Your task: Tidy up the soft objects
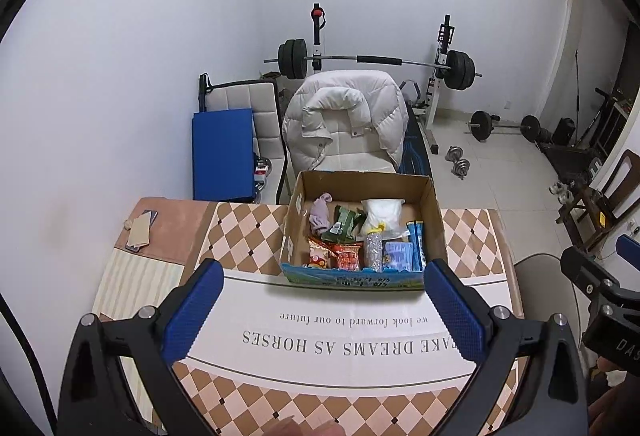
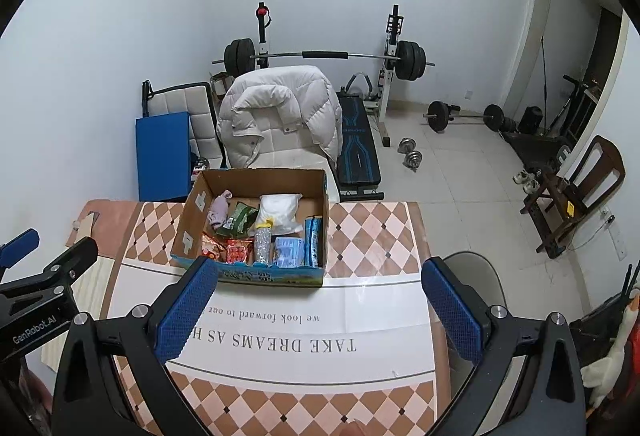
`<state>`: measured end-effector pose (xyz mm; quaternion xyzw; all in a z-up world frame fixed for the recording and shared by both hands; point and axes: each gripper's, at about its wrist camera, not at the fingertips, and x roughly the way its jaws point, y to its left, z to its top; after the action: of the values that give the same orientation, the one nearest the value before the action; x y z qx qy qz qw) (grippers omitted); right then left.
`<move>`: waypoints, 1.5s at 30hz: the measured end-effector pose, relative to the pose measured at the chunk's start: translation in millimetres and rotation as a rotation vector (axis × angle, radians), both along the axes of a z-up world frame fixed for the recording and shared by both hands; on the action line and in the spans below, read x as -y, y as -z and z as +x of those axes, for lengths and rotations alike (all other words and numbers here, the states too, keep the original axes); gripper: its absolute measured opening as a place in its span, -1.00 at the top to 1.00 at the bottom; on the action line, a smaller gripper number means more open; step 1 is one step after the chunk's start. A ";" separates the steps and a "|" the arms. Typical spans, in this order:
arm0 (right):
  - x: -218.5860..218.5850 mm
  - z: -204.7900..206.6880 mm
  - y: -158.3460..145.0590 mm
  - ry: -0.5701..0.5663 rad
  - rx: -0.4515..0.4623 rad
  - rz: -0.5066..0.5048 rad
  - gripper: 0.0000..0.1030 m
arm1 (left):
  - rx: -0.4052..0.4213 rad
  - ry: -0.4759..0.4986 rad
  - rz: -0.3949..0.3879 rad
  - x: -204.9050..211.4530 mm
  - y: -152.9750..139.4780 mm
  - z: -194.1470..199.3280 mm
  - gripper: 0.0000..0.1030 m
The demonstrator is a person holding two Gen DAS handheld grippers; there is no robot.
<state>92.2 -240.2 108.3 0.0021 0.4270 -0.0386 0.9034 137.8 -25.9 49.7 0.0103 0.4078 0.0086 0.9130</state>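
Both claws hang wide open and empty above the near half of the table (image 1: 248, 232): your left claw (image 1: 324, 278) and your right claw (image 2: 320, 276), each aimed at the cardboard box (image 1: 434, 204) at twelve o'clock. Inside it, the white soft bag (image 1: 382, 214) sits toward the far side, the green packet (image 1: 342, 224) beside it at nine o'clock, the lilac cloth (image 1: 320, 216) further left, with red snack packs (image 1: 346, 256) against the near wall.

Your likeliest slip, I judge, is pinching two packed items at once, or snagging the box wall and dragging the box.

Only the left view shows the phone (image 1: 140, 230) at the table's ten o'clock; only the right view shows the white plush toy (image 2: 608, 356) at four o'clock.
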 end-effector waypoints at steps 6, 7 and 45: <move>-0.6 1.6 -1.3 -0.004 0.007 -0.005 -1.00 | 0.008 0.003 -0.001 1.1 -2.6 0.7 -0.99; -0.8 1.0 -1.6 -0.005 0.008 -0.004 -1.00 | 0.007 0.003 -0.002 1.0 -3.0 0.5 -0.99; -3.4 4.3 -18.1 -0.021 0.023 -0.024 -1.00 | 0.027 0.001 0.007 -0.6 -10.4 -2.2 -0.99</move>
<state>96.5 -236.8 126.4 -0.0126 0.4162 -0.0343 0.9086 135.6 -25.3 60.0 0.0134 0.3954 0.0099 0.9183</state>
